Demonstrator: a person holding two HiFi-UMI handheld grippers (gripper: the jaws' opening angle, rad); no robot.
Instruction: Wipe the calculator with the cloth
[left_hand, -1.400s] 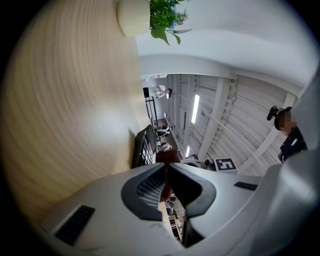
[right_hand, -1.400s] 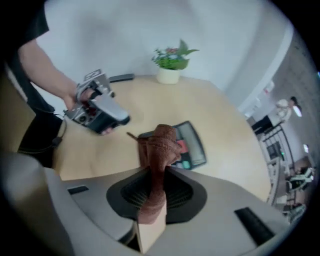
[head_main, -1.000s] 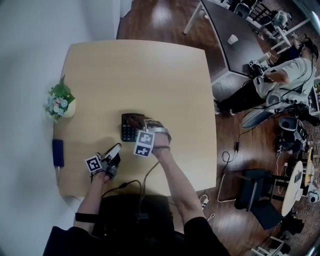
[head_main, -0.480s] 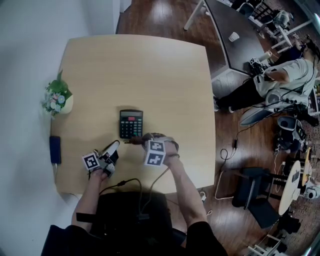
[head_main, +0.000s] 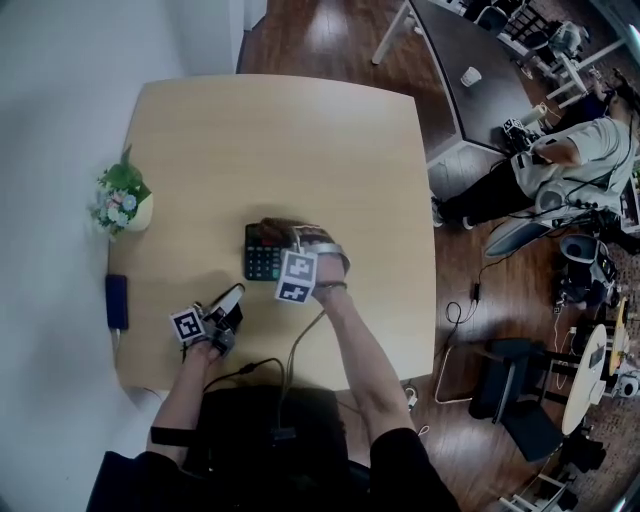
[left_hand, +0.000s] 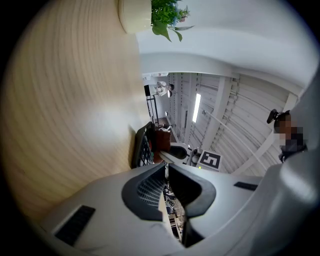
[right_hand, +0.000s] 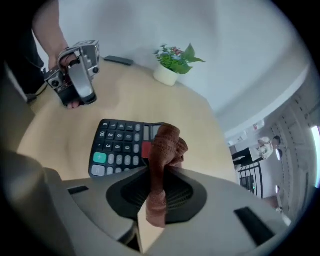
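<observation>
Since half a second ago, the right hand-held gripper (head_main: 279, 236) has been swung from the near edge of the calculator (head_main: 258, 264) back to its far end, while the left hand-held gripper (head_main: 230, 300) has been kept where it was.

The bench (head_main: 280, 140) carries a plant (head_main: 122, 205) at its left edge, well apart from the work. The calculator lies flat and keys up near the front middle of the bench, with its display end turned away from the person. The left hand-held gripper is rested on the bench near the calculator's near left corner. It does not touch the calculator, and its jaws are pressed together on nothing. The cloth (right_hand: 168, 144) is pinched between the right jaws, and a bunched brown wad is left standing past the tips, over the display. Whether the wad is pressed down or only held just above cannot be told.

A wiping stroke is judged to be in hand. It would be done best if only the wad were laid on the face and the hard tips were kept off the keys. Light, even pressure should be used, since the calculator is held by nothing and could be pushed along the bench. Strokes are best drawn along its length and shifted sideways each time, so that the whole face is covered. The pinch should be kept firm, lest the cloth be dragged out.
</observation>
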